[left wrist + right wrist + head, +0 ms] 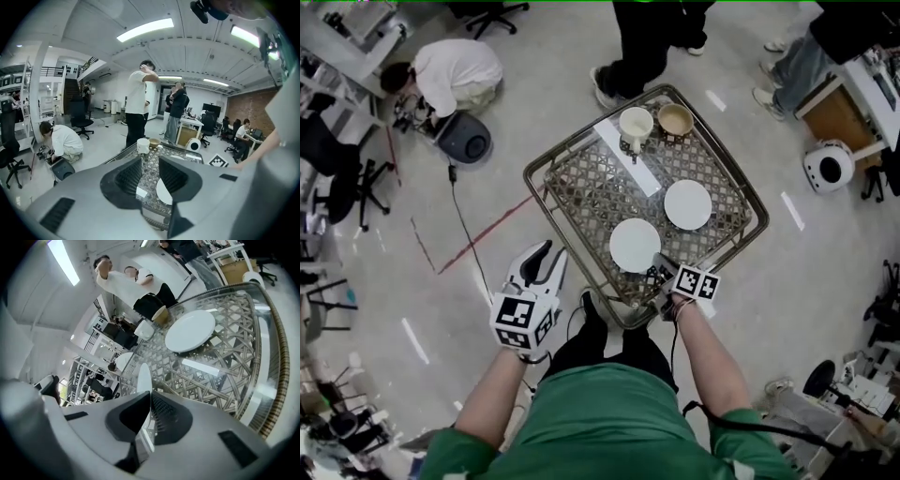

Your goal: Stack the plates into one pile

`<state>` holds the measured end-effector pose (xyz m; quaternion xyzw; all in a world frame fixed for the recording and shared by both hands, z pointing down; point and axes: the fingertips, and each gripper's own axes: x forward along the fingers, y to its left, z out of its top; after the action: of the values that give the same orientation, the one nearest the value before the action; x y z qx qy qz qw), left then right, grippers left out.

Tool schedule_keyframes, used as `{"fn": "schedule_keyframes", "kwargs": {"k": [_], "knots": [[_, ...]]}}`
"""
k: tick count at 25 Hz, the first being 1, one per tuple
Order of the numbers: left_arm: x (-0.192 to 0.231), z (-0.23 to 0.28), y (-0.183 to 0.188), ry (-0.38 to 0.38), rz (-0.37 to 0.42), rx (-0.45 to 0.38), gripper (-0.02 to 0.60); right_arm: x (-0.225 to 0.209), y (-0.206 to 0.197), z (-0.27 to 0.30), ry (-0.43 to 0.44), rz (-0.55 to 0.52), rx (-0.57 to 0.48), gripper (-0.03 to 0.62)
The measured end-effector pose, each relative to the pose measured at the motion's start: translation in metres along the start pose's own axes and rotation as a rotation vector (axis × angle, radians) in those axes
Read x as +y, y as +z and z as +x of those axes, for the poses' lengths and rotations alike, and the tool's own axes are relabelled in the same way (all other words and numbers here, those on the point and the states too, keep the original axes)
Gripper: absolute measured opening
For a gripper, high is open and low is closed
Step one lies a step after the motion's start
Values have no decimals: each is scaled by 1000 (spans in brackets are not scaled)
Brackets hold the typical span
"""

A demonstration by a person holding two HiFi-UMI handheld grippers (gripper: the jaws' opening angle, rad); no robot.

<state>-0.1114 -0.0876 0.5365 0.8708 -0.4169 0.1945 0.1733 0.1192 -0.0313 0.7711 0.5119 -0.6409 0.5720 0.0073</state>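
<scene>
Two white plates lie on a glass-topped wicker table (551,217). The near plate (635,245) sits by the table's front edge, and my right gripper (661,266) is shut on its near rim. In the right gripper view that plate (144,376) shows edge-on between the pads of the right gripper (150,401). The far plate (687,203) lies flat just beyond it, to the right (190,330). My left gripper (546,257) hangs open off the table's left side, over the floor. Nothing is between its jaws (150,180), and the near plate (162,191) shows beyond them.
A white cup (636,123) and a tan bowl (675,119) stand at the table's far corner, beside a white strip (627,157). People stand just past the table; one crouches on the floor at left by a round grey device (465,139). A white round machine (830,166) sits at right.
</scene>
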Motion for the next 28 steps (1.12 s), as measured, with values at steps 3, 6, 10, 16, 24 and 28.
{"fn": "schedule_keyframes", "kwargs": {"k": [3,6,10,16,24,28], "knots": [[-4,5,15,-30,16,-30,126,18,14,-11,16,-30,-31,29],[-7,12,32,-64,35,-65,126,31,28,-24,3,-61,-66,29],[-9,21,49,-120,62,-95,126,49,47,-44,9,-53,-148,29],[-31,46,63,-224,105,-104,126,61,80,-79,26,-8,-297,29],[-79,92,60,-289,149,-56,126,19,121,-97,90,143,-424,29],[-105,115,63,-295,165,-22,126,-8,138,-93,118,203,-421,29]]}}
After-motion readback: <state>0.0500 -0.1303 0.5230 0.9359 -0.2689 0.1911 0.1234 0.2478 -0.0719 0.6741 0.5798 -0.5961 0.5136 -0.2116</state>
